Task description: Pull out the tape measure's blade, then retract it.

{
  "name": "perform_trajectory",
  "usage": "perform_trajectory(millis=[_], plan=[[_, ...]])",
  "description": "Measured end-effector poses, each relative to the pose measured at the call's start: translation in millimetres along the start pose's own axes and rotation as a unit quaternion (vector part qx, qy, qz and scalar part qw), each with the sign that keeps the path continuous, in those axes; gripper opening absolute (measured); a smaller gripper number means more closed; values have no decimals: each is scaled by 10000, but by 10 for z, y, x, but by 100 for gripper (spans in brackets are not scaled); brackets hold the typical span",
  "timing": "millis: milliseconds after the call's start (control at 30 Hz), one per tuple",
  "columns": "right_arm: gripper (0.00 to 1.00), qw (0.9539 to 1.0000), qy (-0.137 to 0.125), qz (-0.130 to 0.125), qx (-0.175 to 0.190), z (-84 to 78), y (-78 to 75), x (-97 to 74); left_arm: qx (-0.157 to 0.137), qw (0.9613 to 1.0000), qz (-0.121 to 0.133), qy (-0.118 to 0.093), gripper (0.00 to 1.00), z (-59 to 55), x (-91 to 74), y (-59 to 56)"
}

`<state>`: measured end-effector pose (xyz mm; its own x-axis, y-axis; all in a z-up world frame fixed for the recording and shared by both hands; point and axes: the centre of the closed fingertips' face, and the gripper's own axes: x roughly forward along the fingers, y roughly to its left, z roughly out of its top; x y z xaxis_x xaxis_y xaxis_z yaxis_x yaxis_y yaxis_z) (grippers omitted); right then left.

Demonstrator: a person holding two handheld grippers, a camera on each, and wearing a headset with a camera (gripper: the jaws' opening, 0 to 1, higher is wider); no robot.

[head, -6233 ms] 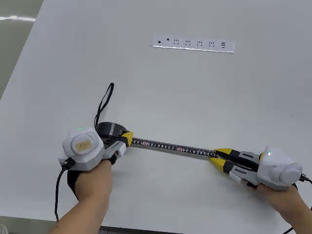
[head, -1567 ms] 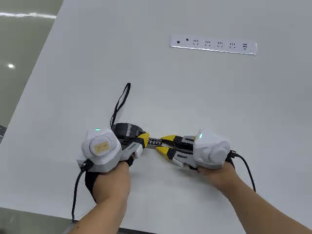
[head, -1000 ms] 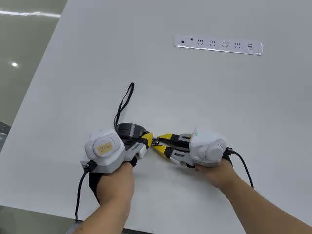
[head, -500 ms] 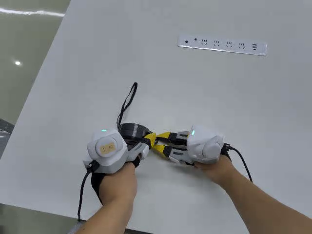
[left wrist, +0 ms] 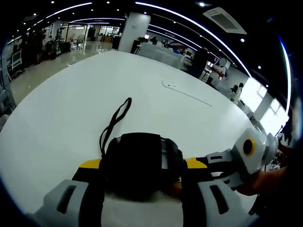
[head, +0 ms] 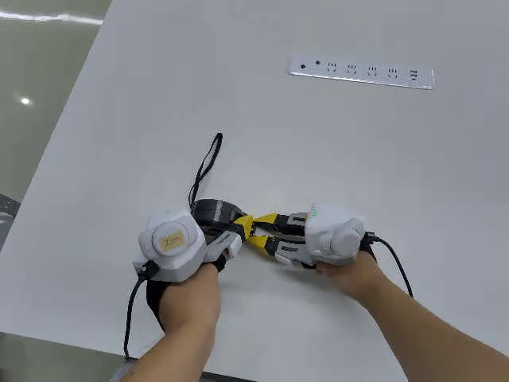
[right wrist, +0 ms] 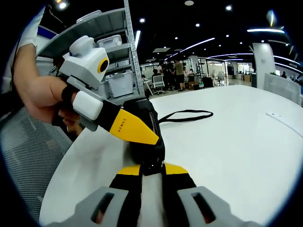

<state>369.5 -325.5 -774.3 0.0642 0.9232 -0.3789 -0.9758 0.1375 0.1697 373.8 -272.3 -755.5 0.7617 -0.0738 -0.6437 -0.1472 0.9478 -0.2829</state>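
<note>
At the near-left part of the white table [head: 358,159], close to its front edge, the tape measure [head: 213,213] sits clamped across its black case between the jaws of the left gripper [head: 232,229]. The right gripper [head: 259,230] meets it nose to nose, its yellow tips drawn close together at the case's mouth. No length of blade can be made out between them, and I cannot tell whether those tips pinch the blade's end. The black wrist strap [head: 205,167] trails from the case up the table toward the far side. The table's left edge runs slantwise beside the left hand, with grey floor [head: 32,79] beyond it. To the right and ahead there is broad bare tabletop. A white power strip [head: 362,72] lies well apart near the far side. The case's underside and near flank are hidden by the left gripper's body.
</note>
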Motion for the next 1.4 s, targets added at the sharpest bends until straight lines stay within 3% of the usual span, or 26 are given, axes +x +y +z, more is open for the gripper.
perform_trajectory(millis=[133, 233, 433, 767, 1167, 1267, 1400], plan=[[18, 10000, -11, -9, 46, -1, 12, -6, -12, 10000, -76, 12, 64, 0, -5, -2], [29, 10000, -64, 3, 20, 19, 49, 16, 25, 9999, -120, 32, 64, 1, -12, -15], [28, 10000, -23, -41, -17, 8, 41, 14, 237, 9996, -161, 40, 65, -6, -8, -21], [31, 9999, -75, -132, 47, 45, 51, -1, 291, 9992, -267, -45, 69, -6, -41, -3], [34, 9991, -152, -373, 120, 50, 22, -150, 808, 9947, -622, -164, 70, 39, -136, -4], [35, 9987, -212, -431, 174, 68, 24, -190, 1077, 9915, -710, -172, 70, 44, -155, -24], [36, 9980, -281, -514, 245, 83, 32, -241, 1049, 9911, -790, -226, 70, 82, -168, -42]])
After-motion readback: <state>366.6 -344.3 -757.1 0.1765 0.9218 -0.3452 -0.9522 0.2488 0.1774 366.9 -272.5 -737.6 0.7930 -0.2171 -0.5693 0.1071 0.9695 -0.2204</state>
